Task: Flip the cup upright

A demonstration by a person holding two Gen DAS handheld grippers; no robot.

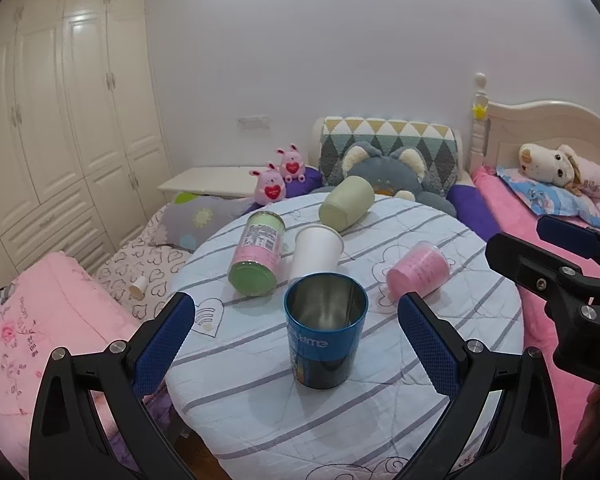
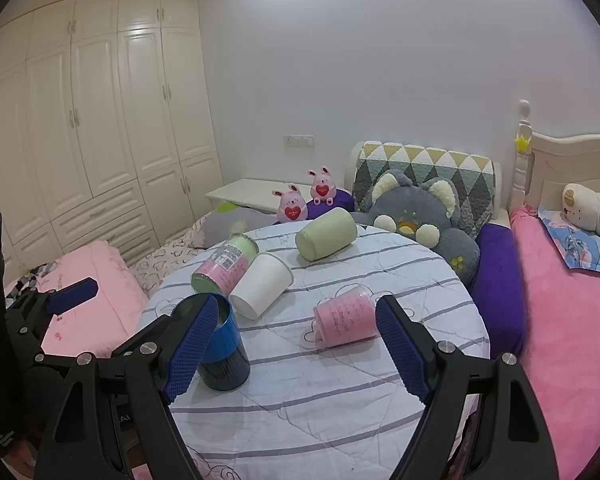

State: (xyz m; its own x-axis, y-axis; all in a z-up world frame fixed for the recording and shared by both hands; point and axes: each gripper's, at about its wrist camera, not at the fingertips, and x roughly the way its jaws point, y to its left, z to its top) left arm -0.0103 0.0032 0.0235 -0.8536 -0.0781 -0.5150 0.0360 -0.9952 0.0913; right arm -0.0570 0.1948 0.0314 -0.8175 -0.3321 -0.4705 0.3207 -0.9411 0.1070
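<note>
A blue metal cup (image 1: 324, 330) stands upright on the round striped table (image 1: 380, 420), between my open left gripper's (image 1: 300, 344) fingers but not touched; it also shows in the right wrist view (image 2: 222, 350). Behind it a white cup (image 1: 316, 254), a pink-and-green can (image 1: 258, 254), a pale green cup (image 1: 346, 204) and a pink cup (image 1: 418, 274) lie on their sides. My right gripper (image 2: 296, 354) is open and empty, with the pink cup (image 2: 346, 318) just beyond its fingers. The right gripper also shows at the right edge of the left wrist view (image 1: 560, 276).
Beds with pink blankets (image 2: 572, 320) surround the table. A grey plush cushion (image 2: 416, 216) and two pink bunny toys (image 2: 292, 208) sit behind it. A white wardrobe (image 2: 100, 120) fills the left wall.
</note>
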